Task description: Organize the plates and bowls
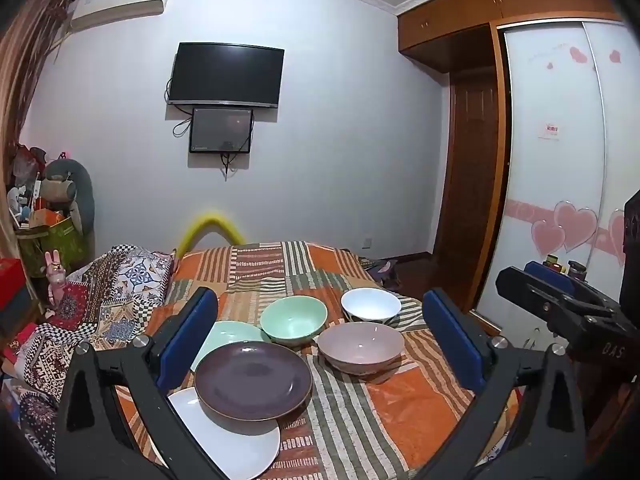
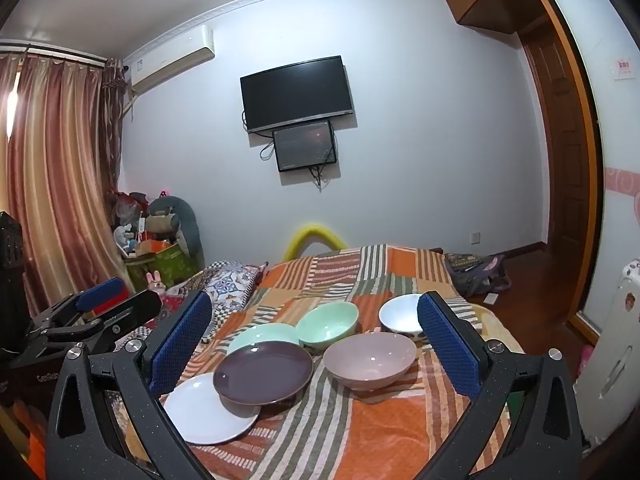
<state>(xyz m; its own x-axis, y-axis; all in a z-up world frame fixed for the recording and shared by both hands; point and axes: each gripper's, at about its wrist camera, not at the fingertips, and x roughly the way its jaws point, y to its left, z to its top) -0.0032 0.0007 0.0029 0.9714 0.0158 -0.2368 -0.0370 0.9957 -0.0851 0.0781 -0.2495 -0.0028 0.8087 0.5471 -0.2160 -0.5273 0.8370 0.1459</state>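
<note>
Six pieces of crockery sit on the striped orange bedspread (image 1: 400, 408), all near the foot of the bed. On the left, three plates overlap in a line: the white plate (image 1: 236, 440) nearest, the dark purple plate (image 1: 253, 380) lying partly on it, and a pale green plate (image 1: 228, 334) behind, its near edge tucked under the purple one. To the right stand three bowls, all upright: the pink bowl (image 1: 361, 346) nearest, the green bowl (image 1: 294, 319) behind and to its left, just beside the green plate, and the white bowl (image 1: 371, 305) farthest right.

The left gripper (image 1: 320, 344) hovers above the near end of the spread with its blue pads wide apart and nothing between them. The right gripper (image 2: 316, 340) is spread just as wide and empty, held to the right of the other. Whether the pink and white bowls touch is hard to say.

A dark television (image 1: 226, 75) hangs on the far wall.
</note>
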